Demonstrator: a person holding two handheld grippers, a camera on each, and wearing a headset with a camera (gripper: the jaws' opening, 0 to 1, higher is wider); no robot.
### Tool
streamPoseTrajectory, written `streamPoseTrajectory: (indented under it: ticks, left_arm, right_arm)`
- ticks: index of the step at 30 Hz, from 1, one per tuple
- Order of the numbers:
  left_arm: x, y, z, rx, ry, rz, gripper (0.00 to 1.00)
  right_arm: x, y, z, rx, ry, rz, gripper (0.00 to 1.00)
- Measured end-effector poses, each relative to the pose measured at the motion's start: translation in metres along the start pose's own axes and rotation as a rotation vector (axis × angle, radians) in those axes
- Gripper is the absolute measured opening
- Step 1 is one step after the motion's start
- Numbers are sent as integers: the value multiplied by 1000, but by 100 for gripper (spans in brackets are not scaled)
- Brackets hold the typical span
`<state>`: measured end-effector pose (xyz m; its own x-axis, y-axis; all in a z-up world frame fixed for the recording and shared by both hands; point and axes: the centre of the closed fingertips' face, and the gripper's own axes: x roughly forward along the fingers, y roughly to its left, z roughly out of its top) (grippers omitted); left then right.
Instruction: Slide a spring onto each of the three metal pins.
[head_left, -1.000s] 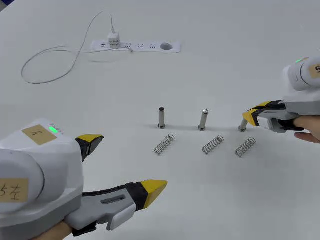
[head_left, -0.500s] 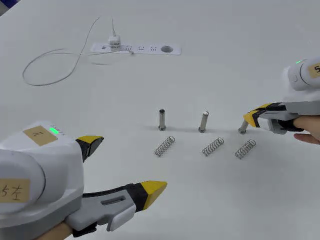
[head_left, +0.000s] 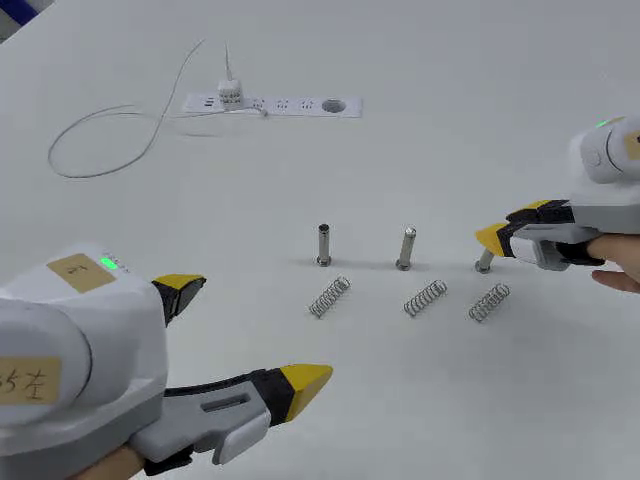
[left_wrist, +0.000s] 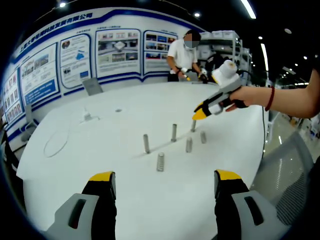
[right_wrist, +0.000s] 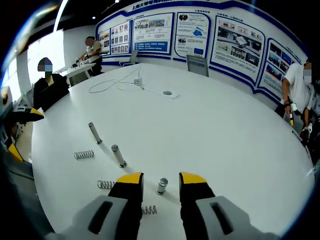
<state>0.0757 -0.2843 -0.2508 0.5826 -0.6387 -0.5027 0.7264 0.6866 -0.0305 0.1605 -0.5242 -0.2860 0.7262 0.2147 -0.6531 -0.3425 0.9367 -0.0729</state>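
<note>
Our yellow-tipped right gripper (right_wrist: 161, 178) has edged in, its jaws parted either side of the rightmost upright steel pin (right_wrist: 161, 185). Nearest us the left gripper (head_left: 248, 330) gapes, holding nothing. Beyond it three coiled wire springs (head_left: 425, 297) lie flat, one before each pin.

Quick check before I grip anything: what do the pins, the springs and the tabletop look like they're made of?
The pins look like polished steel: a smooth grey sheen with bright highlights on the caps. The springs look like thin, silvery coiled wire, probably steel too. The tabletop is white and smooth, with a faint gloss. It may be laminate or a painted surface, and I cannot tell which.
</note>
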Motion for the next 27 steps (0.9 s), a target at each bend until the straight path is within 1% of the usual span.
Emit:
streamPoseTrajectory:
  ticks: [3, 6, 11, 13, 16, 21, 24, 27]
  left_arm:
    - [0, 0, 1, -1, -3, -1, 82]
    - [0, 0, 2, 4, -4, -1, 82]
    - [1, 0, 3, 8, -3, -2, 82]
    - [2, 1, 3, 10, 1, -3, 81]
    - [3, 2, 3, 13, 3, -5, 80]
    - [6, 4, 4, 18, 9, -4, 77]
    - [9, 5, 5, 12, 8, -10, 73]
    - [12, 7, 5, 19, 21, -9, 71]
  right_arm:
    - [-4, 0, -1, 12, -3, -3, 33]
    - [-8, 1, 1, 24, -17, -3, 37]
    - [-14, 2, 2, 36, -34, -1, 45]
    - [-17, 4, 1, 50, -36, 9, 48]
    - [-20, 7, 1, 45, -42, 18, 52]
    - [-26, 14, -4, 47, -49, 39, 55]
    - [-31, 18, -6, 55, -63, 50, 57]
    - [-35, 22, -8, 53, -74, 60, 59]
